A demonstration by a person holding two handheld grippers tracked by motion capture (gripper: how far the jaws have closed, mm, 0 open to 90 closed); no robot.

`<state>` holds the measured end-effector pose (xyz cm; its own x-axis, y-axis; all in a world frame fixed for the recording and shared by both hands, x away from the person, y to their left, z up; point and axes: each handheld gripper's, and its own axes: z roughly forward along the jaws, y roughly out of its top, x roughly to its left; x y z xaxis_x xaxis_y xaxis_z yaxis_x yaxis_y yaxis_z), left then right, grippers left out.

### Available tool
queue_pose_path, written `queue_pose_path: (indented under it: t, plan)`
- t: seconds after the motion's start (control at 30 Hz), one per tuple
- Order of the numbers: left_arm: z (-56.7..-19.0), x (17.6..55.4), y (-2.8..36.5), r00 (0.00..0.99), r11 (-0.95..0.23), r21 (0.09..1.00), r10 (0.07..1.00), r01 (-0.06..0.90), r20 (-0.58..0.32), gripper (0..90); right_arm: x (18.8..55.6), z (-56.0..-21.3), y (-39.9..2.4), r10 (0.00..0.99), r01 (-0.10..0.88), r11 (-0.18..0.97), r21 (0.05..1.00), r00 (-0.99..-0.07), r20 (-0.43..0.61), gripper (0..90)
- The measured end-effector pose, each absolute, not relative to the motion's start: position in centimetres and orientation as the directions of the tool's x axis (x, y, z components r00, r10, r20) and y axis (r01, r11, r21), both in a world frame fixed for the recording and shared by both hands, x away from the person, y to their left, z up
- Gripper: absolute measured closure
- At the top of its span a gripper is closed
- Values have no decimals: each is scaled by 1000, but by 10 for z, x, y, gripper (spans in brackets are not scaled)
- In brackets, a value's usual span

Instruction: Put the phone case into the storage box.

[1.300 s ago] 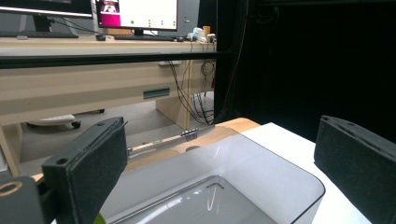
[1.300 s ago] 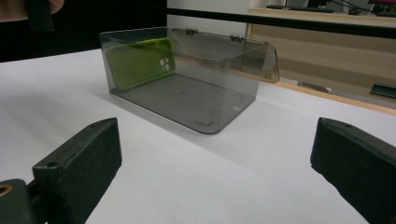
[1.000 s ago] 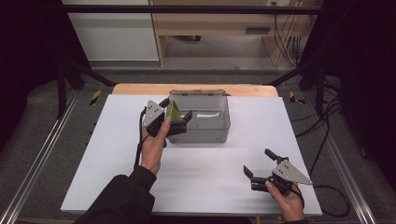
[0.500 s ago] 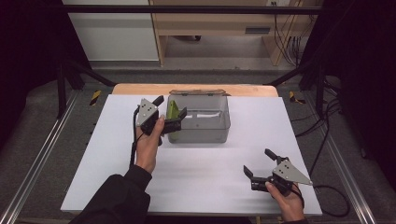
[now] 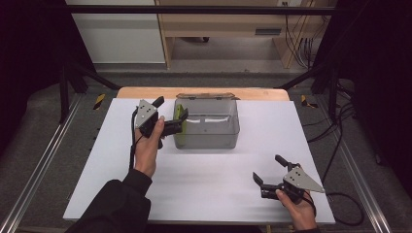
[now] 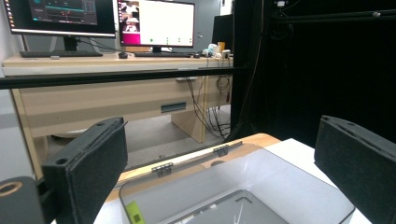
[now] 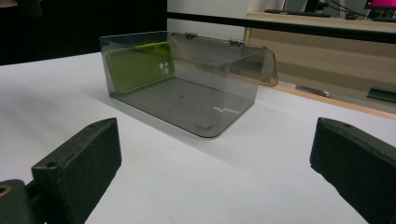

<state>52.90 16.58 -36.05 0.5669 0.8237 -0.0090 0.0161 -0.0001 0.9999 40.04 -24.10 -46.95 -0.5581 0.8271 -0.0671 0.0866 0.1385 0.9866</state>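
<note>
A clear grey box [image 5: 214,127] with its hinged lid folded back stands at the table's far middle. A green phone case [image 5: 180,110] stands on edge inside it, leaning against the left wall; it also shows in the right gripper view as the green phone case [image 7: 140,65]. My left gripper [image 5: 170,115] is open and raised at the box's left end, one jaw over the box's left rim, nothing between its jaws. In its own view the left gripper [image 6: 219,126] looks over the box [image 6: 243,186]. My right gripper [image 5: 268,168] hangs open and empty near the front right, facing the box [image 7: 187,102].
The white table top [image 5: 218,184] spreads wide around the box. A wooden strip [image 5: 145,92] runs along its far edge. Black frame bars [image 5: 204,9] and cables surround the table; a desk with monitors [image 6: 154,23] stands beyond.
My left gripper has drawn back leftward from the box's left end. The green case stays inside the box. The right gripper has not moved.
</note>
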Motion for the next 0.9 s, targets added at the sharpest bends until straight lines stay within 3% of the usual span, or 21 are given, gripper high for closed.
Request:
queue_pose_path:
  t: [0.9]
  plan:
    - [-350,530,202,512,34,999,858,0,-29,25,400,-470,-240,823,92,139,986,-565,-63,21]
